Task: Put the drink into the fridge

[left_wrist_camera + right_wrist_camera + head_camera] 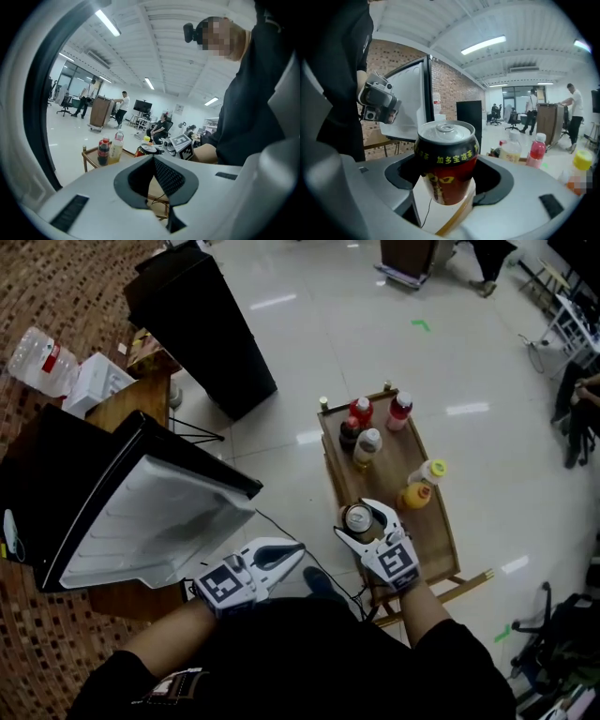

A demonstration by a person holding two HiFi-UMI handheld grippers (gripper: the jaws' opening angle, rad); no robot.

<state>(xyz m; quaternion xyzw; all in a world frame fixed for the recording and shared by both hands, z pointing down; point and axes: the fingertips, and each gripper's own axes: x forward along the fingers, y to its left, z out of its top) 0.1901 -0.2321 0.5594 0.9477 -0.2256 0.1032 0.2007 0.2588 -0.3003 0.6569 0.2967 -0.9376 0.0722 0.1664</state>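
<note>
The inside of the fridge (56, 474) is hidden under its black top, and its left side is cut off by the edge of the head view. Of the can (357, 517) only the lid is seen there; its body is covered by the right gripper (367, 524). The labels of the bottles (367, 446) on the table (433, 540) are too small to be read. In the right gripper view, the bottle with a yellow cap (581, 164) at the right is blurred.

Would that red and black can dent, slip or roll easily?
The can looks like thin metal, so probably stiff yet dentable. Its glossy side may slip under a light grip. Being round, it would likely roll if laid down.
</note>
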